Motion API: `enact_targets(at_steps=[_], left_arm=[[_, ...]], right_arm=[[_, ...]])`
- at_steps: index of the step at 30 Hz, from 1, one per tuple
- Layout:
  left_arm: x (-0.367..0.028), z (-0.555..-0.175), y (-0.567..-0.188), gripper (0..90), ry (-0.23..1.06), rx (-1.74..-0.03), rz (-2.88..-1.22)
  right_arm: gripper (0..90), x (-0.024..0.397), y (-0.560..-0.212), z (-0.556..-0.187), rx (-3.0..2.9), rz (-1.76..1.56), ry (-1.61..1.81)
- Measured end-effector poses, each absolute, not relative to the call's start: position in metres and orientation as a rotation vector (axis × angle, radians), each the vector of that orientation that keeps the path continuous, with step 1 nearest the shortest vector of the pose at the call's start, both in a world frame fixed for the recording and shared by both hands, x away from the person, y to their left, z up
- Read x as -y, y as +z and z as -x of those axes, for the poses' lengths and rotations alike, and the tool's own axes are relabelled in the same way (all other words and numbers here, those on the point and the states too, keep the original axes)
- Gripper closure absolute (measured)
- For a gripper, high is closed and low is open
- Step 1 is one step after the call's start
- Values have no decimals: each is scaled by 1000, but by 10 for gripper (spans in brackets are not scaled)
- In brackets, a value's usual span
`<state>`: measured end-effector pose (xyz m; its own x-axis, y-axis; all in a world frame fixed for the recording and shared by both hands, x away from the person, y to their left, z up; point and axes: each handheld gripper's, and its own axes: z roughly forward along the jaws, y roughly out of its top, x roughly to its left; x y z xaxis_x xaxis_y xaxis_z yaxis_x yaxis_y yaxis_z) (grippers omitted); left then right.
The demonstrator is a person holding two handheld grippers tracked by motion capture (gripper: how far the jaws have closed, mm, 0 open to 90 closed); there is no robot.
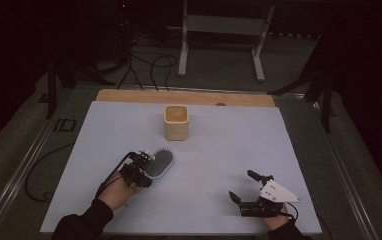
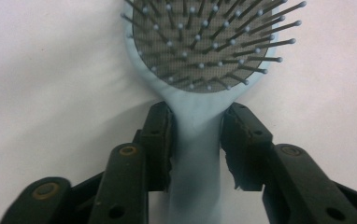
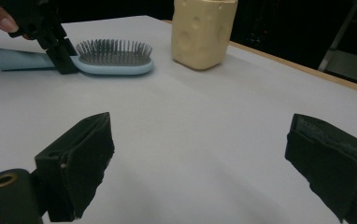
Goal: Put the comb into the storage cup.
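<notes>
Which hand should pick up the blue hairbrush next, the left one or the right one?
The left. Its claw already sits around the hairbrush handle, pads against both sides, brush lying flat on the table. The right claw is open, with nothing between its pads, far across the table from the brush.

You face a white table (image 1: 219,150) with a wooden far edge (image 1: 184,96) in a dark room. Beyond it, cables (image 1: 149,67) trail across grey floor (image 1: 219,60) beside a white metal stand (image 1: 221,37).
</notes>
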<state>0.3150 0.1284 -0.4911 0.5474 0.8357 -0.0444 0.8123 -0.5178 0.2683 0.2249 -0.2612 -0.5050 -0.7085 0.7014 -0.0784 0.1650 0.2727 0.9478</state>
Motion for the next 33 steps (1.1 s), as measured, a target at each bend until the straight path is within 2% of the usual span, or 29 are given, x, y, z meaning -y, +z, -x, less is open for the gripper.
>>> enact_targets(at_steps=[7, 33], left_arm=[[-127, -312, -492, 696, 177, -1320, -2561], [-142, -294, -470, 702, 300, -1131, -2448]], right_arm=[[75, 261, -505, -225, -2057, -778, 1442], [75, 262, -505, -226, -2052, -787, 1443]])
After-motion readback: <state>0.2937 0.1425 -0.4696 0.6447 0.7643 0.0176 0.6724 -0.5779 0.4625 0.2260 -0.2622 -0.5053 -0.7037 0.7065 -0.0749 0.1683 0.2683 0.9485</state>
